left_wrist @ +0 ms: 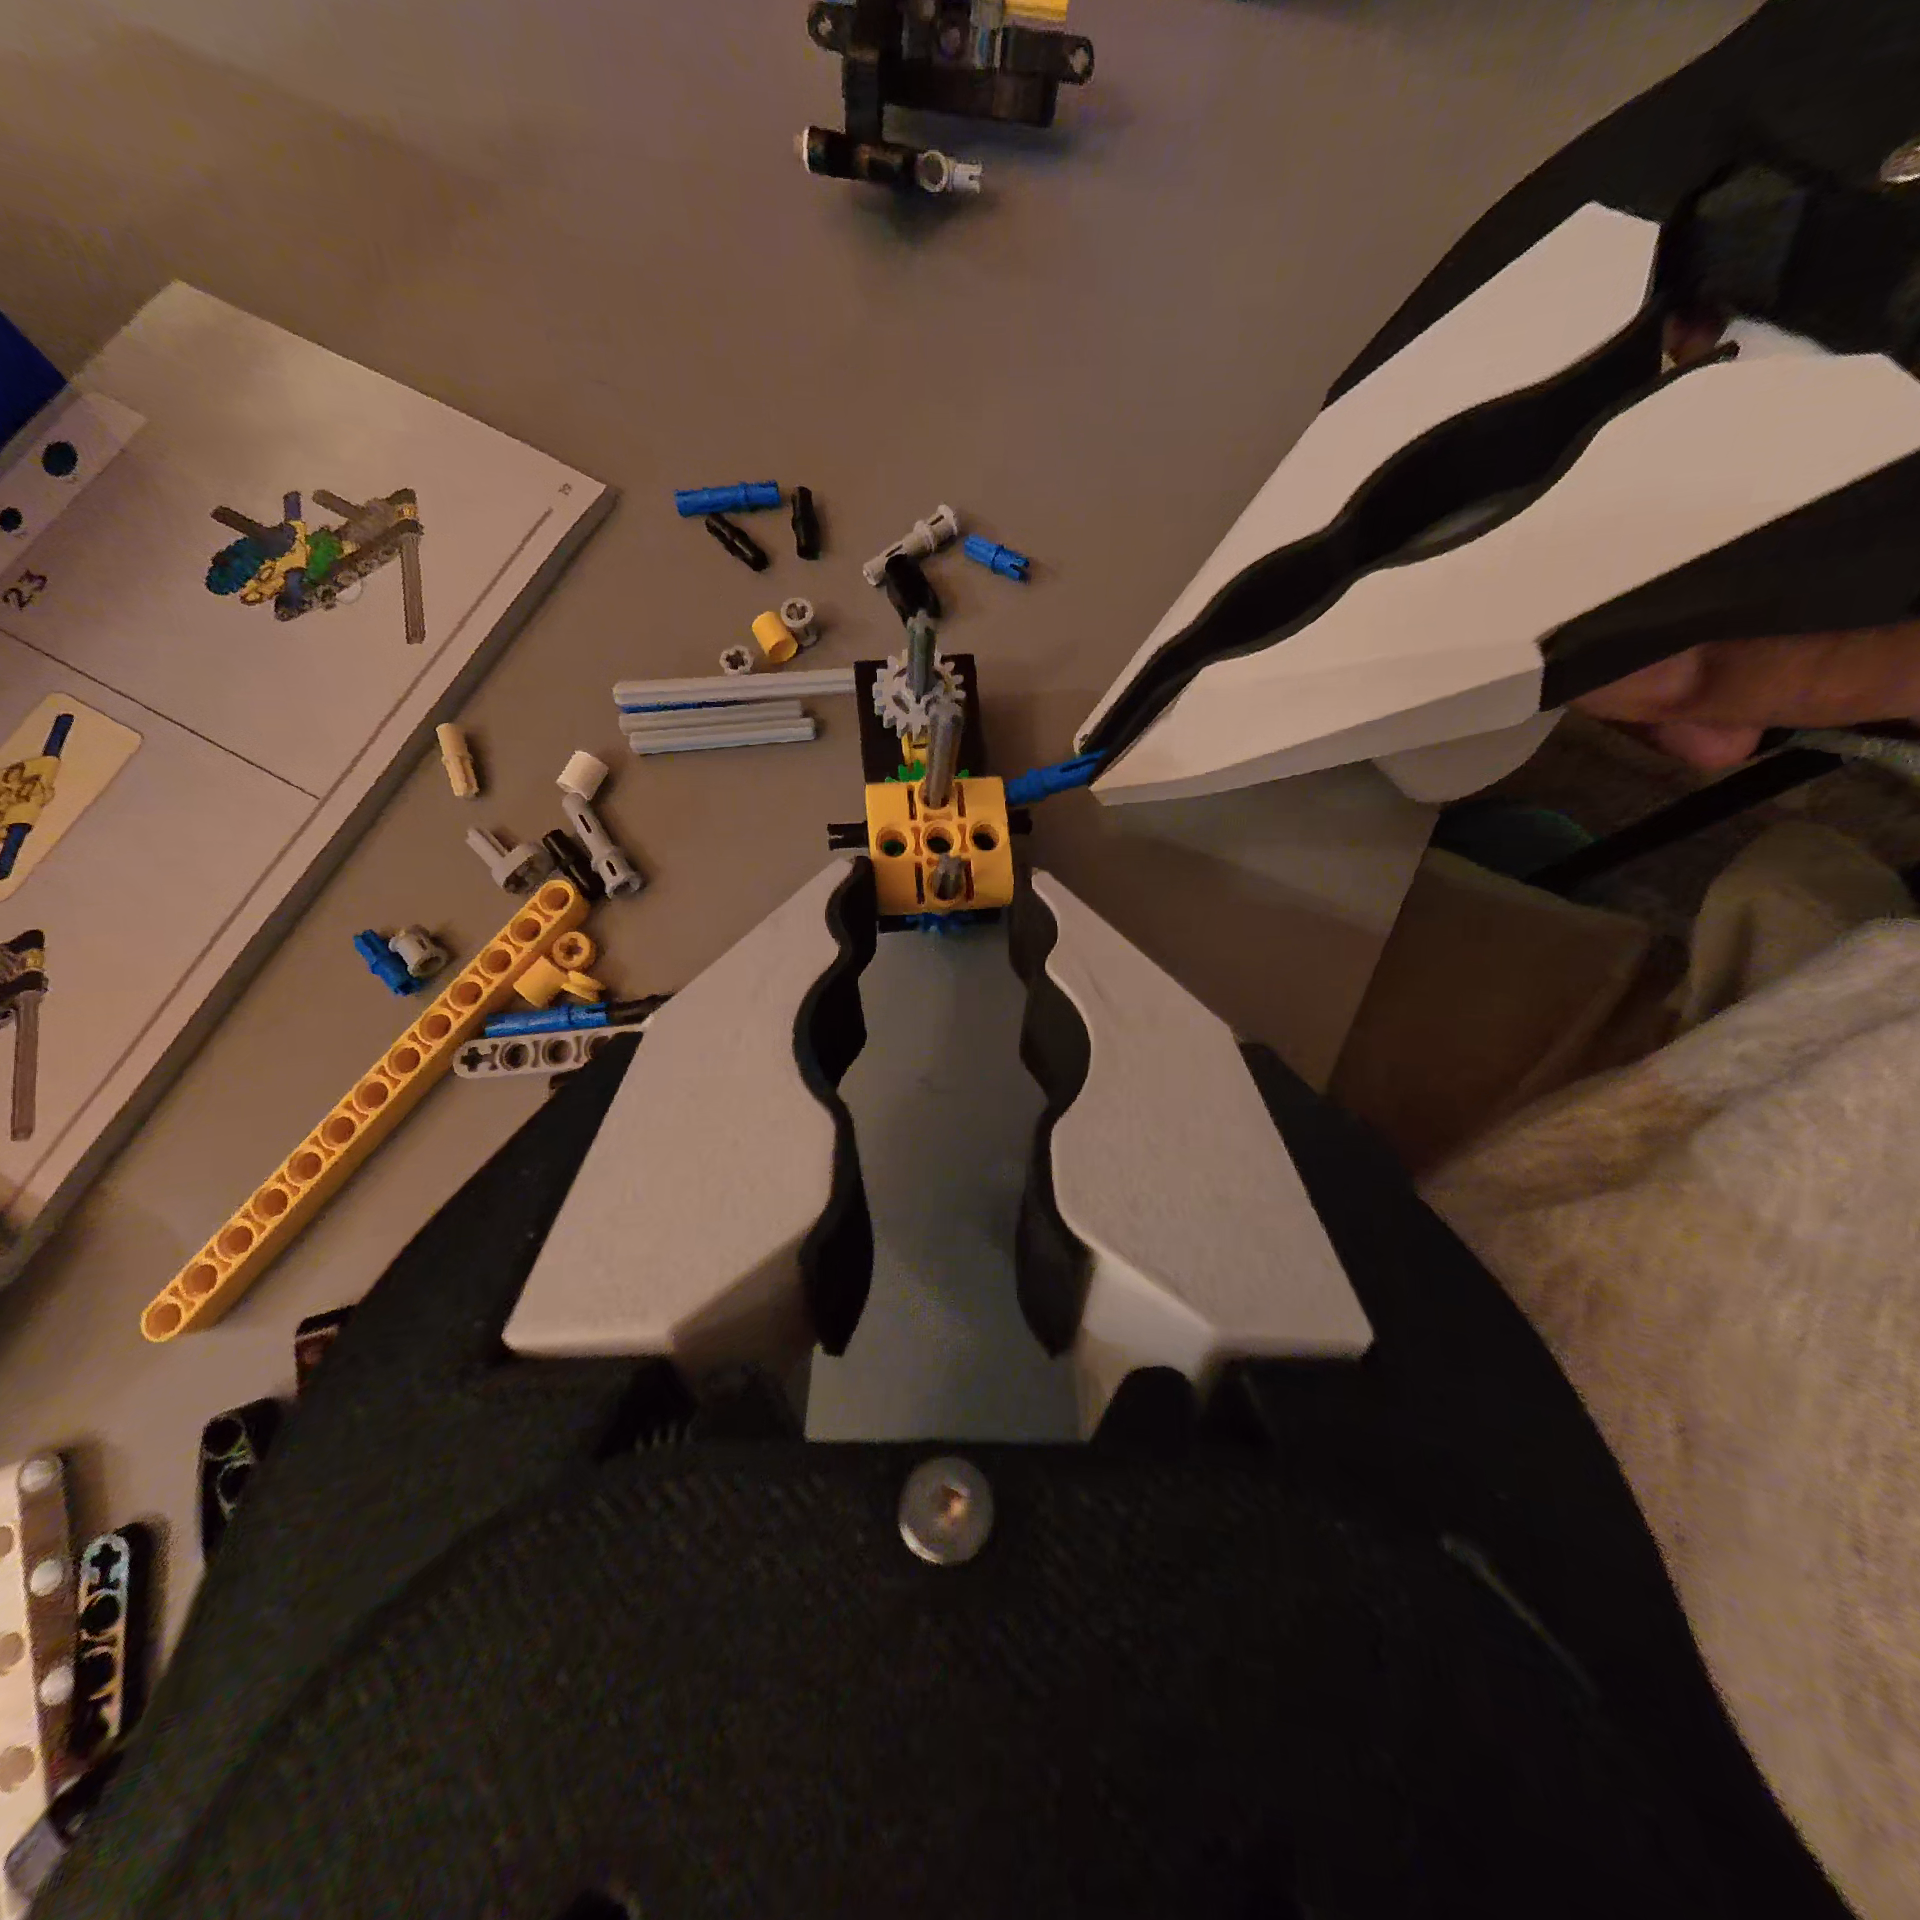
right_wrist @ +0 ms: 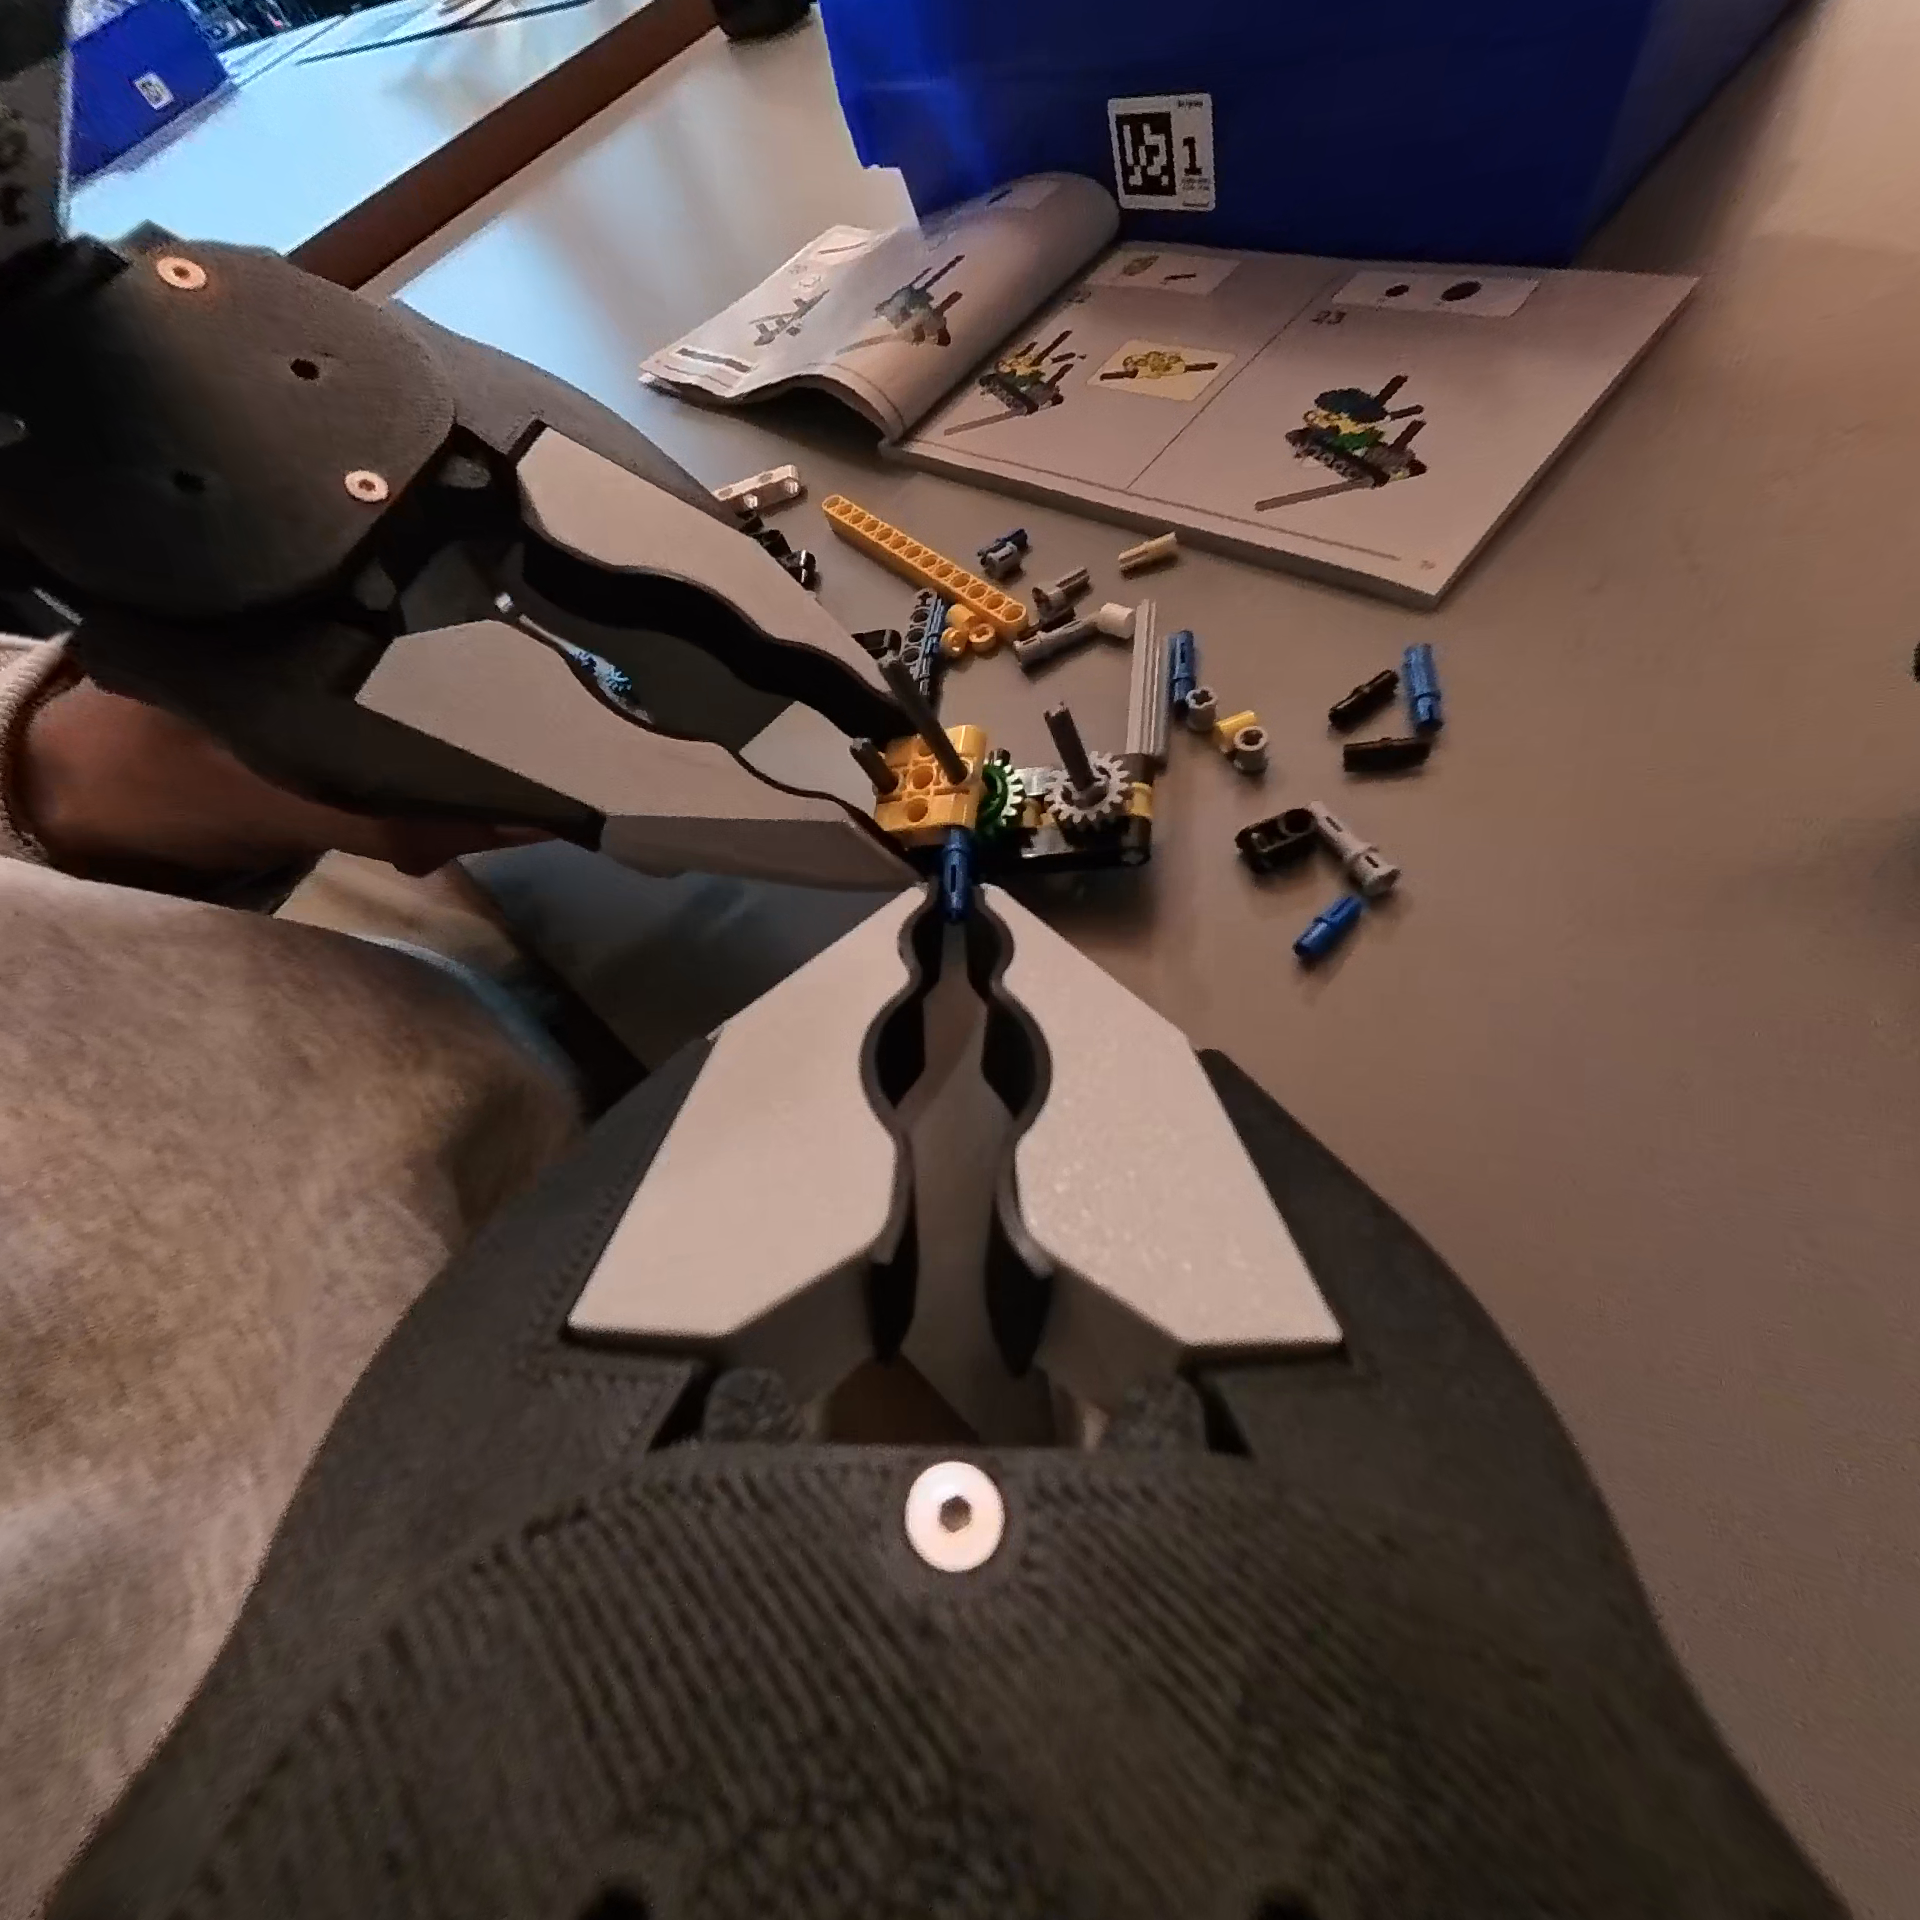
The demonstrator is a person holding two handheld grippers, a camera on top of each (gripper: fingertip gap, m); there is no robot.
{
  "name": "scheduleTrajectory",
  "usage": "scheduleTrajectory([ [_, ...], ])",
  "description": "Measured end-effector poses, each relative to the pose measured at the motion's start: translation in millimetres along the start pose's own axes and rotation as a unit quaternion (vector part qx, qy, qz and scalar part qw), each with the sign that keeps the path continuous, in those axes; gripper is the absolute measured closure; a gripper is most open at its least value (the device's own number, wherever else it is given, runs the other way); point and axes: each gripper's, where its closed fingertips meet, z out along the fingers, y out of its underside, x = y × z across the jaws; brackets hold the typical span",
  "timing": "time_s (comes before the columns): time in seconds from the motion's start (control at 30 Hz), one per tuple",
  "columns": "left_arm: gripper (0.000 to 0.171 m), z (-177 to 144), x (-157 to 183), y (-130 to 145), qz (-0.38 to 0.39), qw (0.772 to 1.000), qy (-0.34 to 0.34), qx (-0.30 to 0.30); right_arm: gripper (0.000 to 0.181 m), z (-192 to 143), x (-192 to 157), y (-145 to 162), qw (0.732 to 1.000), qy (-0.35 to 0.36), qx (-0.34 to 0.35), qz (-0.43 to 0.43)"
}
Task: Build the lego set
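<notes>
A small lego assembly (left_wrist: 938, 842) has a yellow block with holes, grey axles, a grey gear and a black base. My left gripper (left_wrist: 940, 894) is shut on its yellow block. The assembly also shows in the right wrist view (right_wrist: 930, 792), with a green gear and a grey gear (right_wrist: 1081, 802) beside the block. My right gripper (right_wrist: 956, 904) is shut on a blue pin (right_wrist: 956, 873), whose far end touches the block's side. In the left wrist view the right gripper (left_wrist: 1086, 753) comes in from the right with the blue pin (left_wrist: 1049, 779).
An open instruction booklet (left_wrist: 260, 665) lies at the left, also in the right wrist view (right_wrist: 1299, 416). A long yellow beam (left_wrist: 374, 1101), grey axles (left_wrist: 717, 712), loose pins and connectors are scattered around. A black sub-assembly (left_wrist: 945, 83) sits at the far edge. A blue bin (right_wrist: 1351, 104) stands behind the booklet. Less than 4 cm separates the two grippers' tips. Left tips and right tips are each some 20 cm from the black sub-assembly (left_wrist: 945, 83).
</notes>
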Motion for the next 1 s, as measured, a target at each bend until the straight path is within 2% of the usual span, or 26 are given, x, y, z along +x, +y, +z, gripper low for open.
scheduleTrajectory([
  [0.3,0.146,0.4,-1.5,-0.9,-0.032,0.999,0.012,0.000,0.179,2.2,1.3,-0.2,1.000,0.004,0.006,0.001],
  [0.43,0.145,0.8,-2.6,-3.3,-0.081,0.996,0.022,0.009,0.179,3.6,3.2,-1.6,0.999,0.033,0.006,-0.032],
  [0.53,0.145,0.4,-2.0,-3.9,-0.092,0.995,0.032,0.014,0.179,3.1,3.2,-2.7,0.999,0.032,0.011,-0.028],
  [0.67,0.145,0.7,-2.2,-3.4,-0.075,0.997,0.021,0.008,0.179,2.6,3.4,-3.3,0.999,0.030,0.013,-0.027],
  [1.0,0.146,0.5,-3.4,0.6,0.003,0.999,-0.034,-0.030,0.179,1.9,1.4,-2.0,0.993,0.050,-0.004,-0.104],
])
